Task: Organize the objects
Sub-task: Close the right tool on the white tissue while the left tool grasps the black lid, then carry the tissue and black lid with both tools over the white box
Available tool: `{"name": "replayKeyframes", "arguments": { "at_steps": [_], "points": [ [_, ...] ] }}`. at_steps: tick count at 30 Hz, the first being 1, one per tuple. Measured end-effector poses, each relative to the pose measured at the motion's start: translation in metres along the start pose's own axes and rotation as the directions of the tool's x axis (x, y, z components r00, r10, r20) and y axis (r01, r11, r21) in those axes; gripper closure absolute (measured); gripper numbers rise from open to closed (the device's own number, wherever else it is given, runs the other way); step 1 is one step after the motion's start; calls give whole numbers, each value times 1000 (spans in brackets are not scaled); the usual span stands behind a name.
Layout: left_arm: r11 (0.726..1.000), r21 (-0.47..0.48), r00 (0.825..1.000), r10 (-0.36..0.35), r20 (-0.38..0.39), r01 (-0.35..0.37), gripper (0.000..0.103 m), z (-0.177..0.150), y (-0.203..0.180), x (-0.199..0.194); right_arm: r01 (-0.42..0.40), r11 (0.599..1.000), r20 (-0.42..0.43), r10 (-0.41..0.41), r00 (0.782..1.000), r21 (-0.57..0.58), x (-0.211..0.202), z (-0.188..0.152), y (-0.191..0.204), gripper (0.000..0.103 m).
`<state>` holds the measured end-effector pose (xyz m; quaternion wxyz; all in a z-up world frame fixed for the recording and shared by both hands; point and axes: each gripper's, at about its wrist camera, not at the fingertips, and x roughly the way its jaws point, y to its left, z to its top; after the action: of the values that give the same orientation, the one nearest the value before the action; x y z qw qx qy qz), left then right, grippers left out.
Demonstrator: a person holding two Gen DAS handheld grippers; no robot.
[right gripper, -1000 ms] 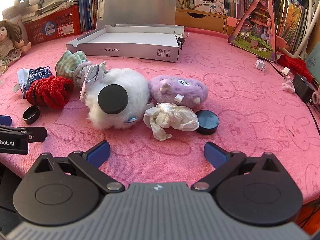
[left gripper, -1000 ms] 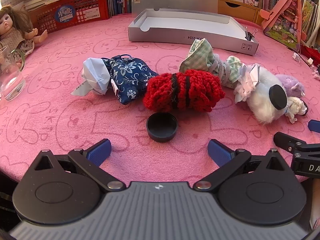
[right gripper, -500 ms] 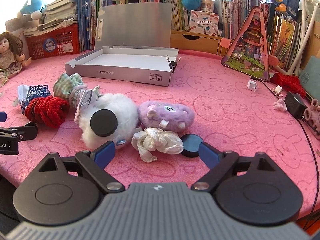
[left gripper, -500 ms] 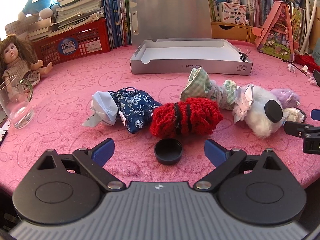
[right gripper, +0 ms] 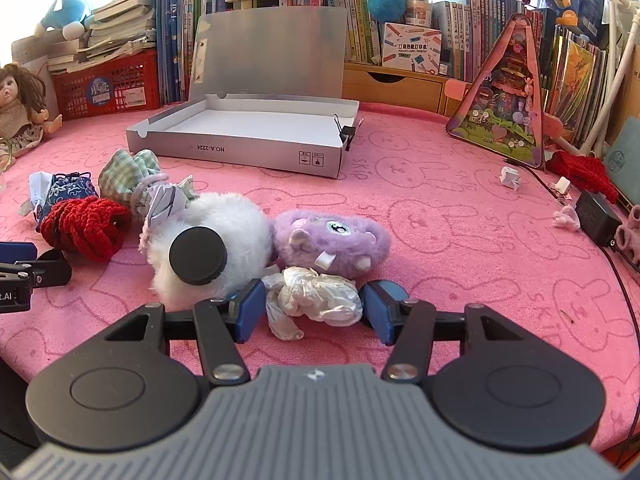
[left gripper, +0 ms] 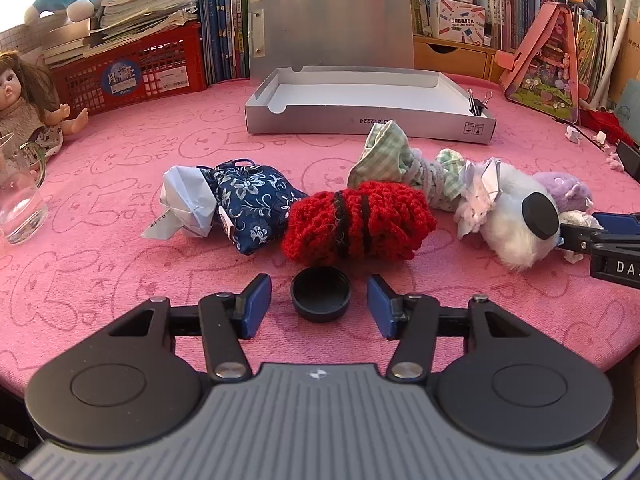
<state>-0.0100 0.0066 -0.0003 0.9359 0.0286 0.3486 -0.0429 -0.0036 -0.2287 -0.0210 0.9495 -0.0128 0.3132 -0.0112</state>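
On the pink cloth a small black cap (left gripper: 321, 294) lies open side up between the blue pads (left gripper: 256, 304) of my left gripper (left gripper: 319, 302). Its jaws are closing, with a gap still on each side of the cap. My right gripper (right gripper: 314, 312) is closing too, around a crumpled white wad (right gripper: 316, 300), with its pads at the wad's sides and no squeeze visible. Behind the wad lie a purple plush (right gripper: 332, 236) and a white fluffy toy (right gripper: 240, 224) bearing a black disc. A red knitted bundle (left gripper: 360, 220) and a blue floral pouch (left gripper: 252, 204) lie beyond the cap.
An open silver box (left gripper: 360, 124) stands at the back. A green checked cloth (left gripper: 396, 160), another black cap (right gripper: 396, 290), a doll (left gripper: 24, 100), a glass (left gripper: 20, 208), a red basket (left gripper: 132, 76), a pink toy house (right gripper: 508, 112) and a black adapter (right gripper: 598, 216) with its cable also lie about.
Both pairs of jaws have narrowed from wide open. The left pads now flank the black cap and the right pads flank the white wad. Both views have tilted upward slightly.
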Motion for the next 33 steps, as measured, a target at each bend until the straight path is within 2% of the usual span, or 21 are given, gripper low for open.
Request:
{"name": "replayKeyframes", "arguments": {
  "at_steps": [4,7,8,9,11,15,33],
  "points": [
    [1000,4,1000,6,13,-6,44,-1,-2,3,-2,1000,6,2,1000,0,3,2,2,37],
    [1000,-8,1000,3,15,-3,44,-1,-1,3,-8,1000,9,8,1000,-4,4,2,3,45],
    [1000,-13,1000,-1,16,1,49,-1,-1,3,-11,1000,10,11,1000,-5,3,2,4,50],
    [1000,-15,1000,0,22,1,58,-1,-1,2,-13,1000,9,13,1000,-4,3,2,4,52],
    [1000,-13,1000,3,28,-2,65,0,-1,1,-15,1000,13,15,1000,1,2,2,5,56],
    [1000,-25,999,-16,35,17,65,1,-1,-3,-19,1000,22,19,1000,9,-2,4,4,59],
    [998,-21,992,-62,107,64,65,14,-7,-27,-60,998,92,57,994,34,-28,15,-1,59]
  ]
}}
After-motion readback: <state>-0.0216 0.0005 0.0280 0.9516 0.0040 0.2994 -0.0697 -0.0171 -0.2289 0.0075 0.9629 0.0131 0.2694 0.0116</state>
